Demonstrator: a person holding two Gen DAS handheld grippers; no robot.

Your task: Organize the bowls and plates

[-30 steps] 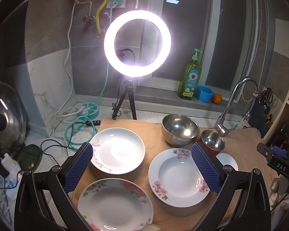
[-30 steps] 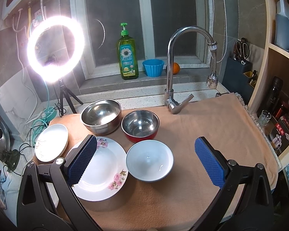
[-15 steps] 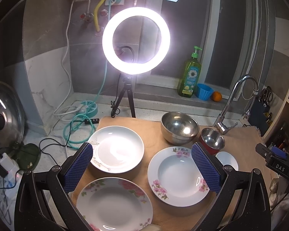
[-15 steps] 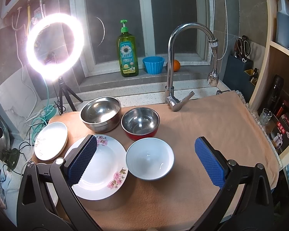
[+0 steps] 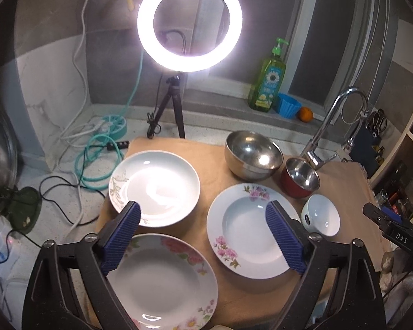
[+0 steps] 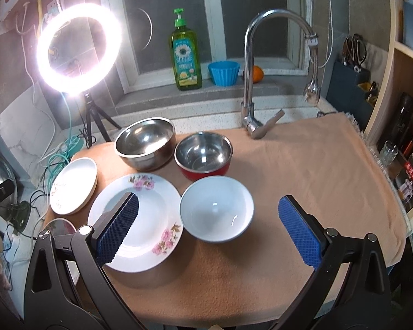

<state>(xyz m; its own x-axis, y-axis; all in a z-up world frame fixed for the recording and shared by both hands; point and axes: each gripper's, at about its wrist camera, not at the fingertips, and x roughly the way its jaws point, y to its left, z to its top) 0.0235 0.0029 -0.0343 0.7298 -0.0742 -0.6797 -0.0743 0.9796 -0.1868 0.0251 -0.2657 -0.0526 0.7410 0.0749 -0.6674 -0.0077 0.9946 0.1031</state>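
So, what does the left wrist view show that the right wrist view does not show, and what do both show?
Only the left wrist view shows the whole near floral plate, the open left gripper holding nothing, its jaws just having narrowed a little, and a black power strip.

Only the right wrist view shows the open right gripper and the cloth's bare right part.

Both show the pink-flowered plate, the white bowl, the red bowl, the large steel bowl, the pale plate, the faucet and the ring light.
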